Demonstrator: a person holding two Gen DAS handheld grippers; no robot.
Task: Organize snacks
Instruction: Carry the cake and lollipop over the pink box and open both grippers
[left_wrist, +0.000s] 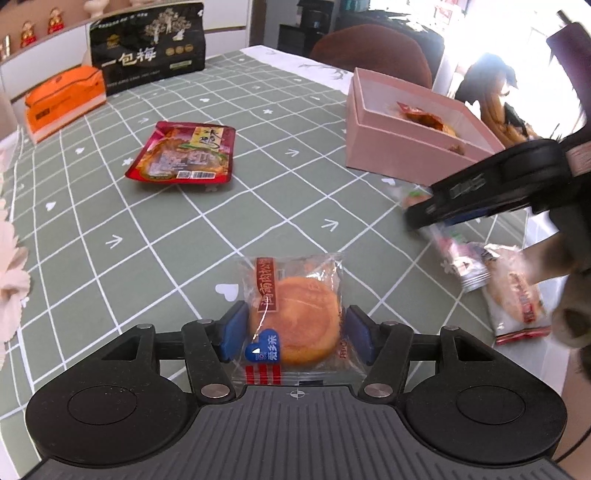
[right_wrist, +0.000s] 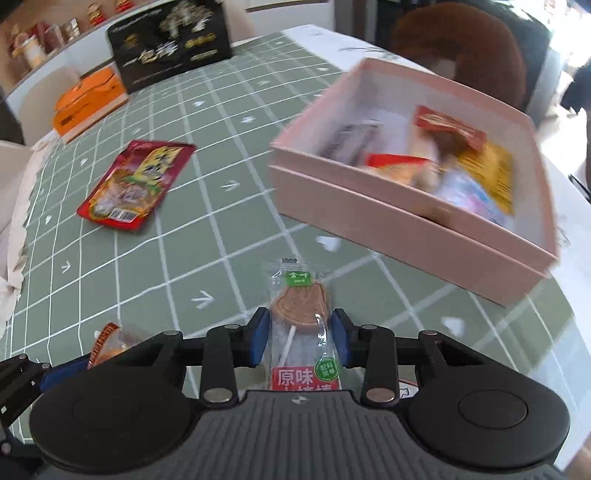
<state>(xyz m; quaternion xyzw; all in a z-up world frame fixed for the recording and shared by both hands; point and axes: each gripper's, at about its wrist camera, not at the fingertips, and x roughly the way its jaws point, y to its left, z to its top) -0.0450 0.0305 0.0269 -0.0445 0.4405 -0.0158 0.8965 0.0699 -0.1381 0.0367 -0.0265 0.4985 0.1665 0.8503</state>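
Two-handed, gripping one snack apiece. Clamping a wrapped round cake (left_wrist: 295, 325) in the left gripper (left_wrist: 295, 332), blue pads (left_wrist: 234, 332) pressing on the wrapper's two sides, at the near part of the green checked cloth (left_wrist: 184, 240); cannot tell whether lifted or resting. Pinching a wrapped lollipop (right_wrist: 299, 306) in the right gripper (right_wrist: 300, 339), fingers closing on the packet's two edges, stick pointing near, head pointing far. Holding it near and left of the open pink box (right_wrist: 406, 229), already carrying several packets. Leaving a red pouch (left_wrist: 183, 153) lying flat farther left on the cloth, well apart from the box. Leaving more packets (left_wrist: 517, 291) lying at the near right edge, blurred. Keeping a black bag (left_wrist: 147, 48) standing upright at far left, with an orange box (left_wrist: 62, 99) sitting just beside it.
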